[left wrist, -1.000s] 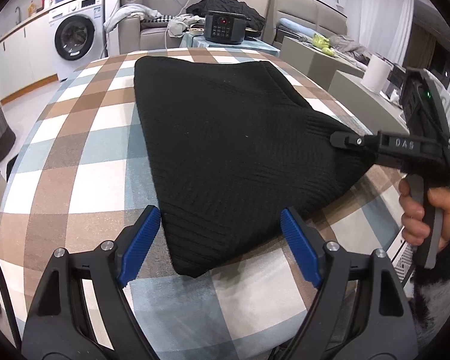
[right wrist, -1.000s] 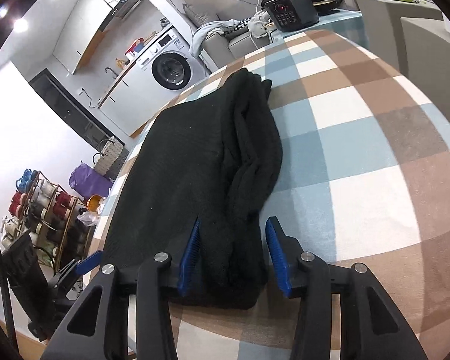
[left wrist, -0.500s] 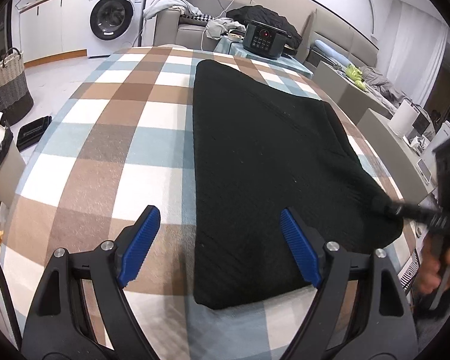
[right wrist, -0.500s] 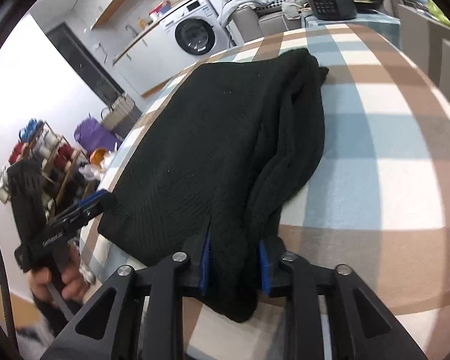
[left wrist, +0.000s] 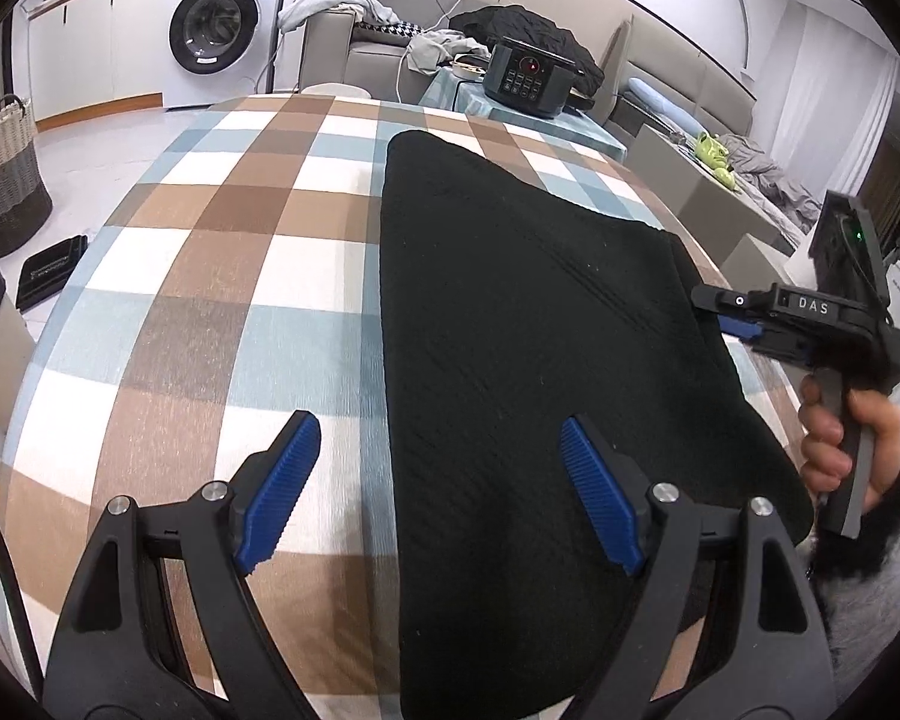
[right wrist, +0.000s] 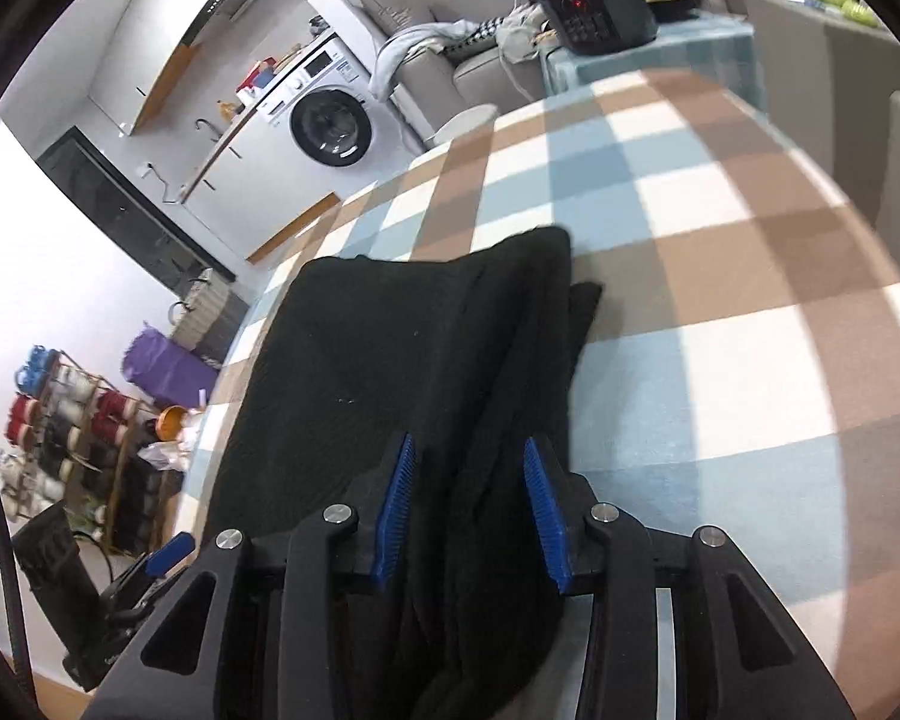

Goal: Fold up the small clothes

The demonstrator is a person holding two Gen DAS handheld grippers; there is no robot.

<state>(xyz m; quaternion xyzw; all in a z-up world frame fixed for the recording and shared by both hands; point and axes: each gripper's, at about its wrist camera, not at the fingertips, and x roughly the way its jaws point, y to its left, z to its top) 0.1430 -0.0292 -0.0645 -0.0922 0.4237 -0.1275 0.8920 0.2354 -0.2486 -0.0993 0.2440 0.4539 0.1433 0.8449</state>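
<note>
Worktop (left wrist: 258, 276): a wide, flat top under a cloth of big squares in brown, pale blue and white. The cloth looks a bit rough, like woven stuff.

Black knit top (left wrist: 540, 348): soft and woolly, with thin ribs running across it. It lies flat on the right half of the worktop. Its long left side runs straight down the middle of the worktop. Its near end comes to the near edge. In the right wrist view the knit (right wrist: 402, 348) shows a thick folded roll along its right side.

Left tongs (left wrist: 435, 492): black arms with blue pads that have little ridges. The pads are wide apart. The left pad is over the bare checked cloth and the right pad is over the knit. The straight left side of the knit runs between them. The pads grip nothing.

Right tongs (right wrist: 471, 507): the same black arms and ridged blue pads. They are at the near right edge of the worktop. The thick roll of knit fills the gap between the pads, and both pads press on it. The jaws have just been closing on it, then eased a tiny bit wider.

Hand (left wrist: 846, 438): it holds the grey handle of the right tongs, beside a fluffy dark sleeve.

Washing machine (left wrist: 222, 30): white and boxy with a round dark door, far behind the worktop.

Basket (left wrist: 6, 180): woven, pale on top and dark below, on the floor to the left.
</note>
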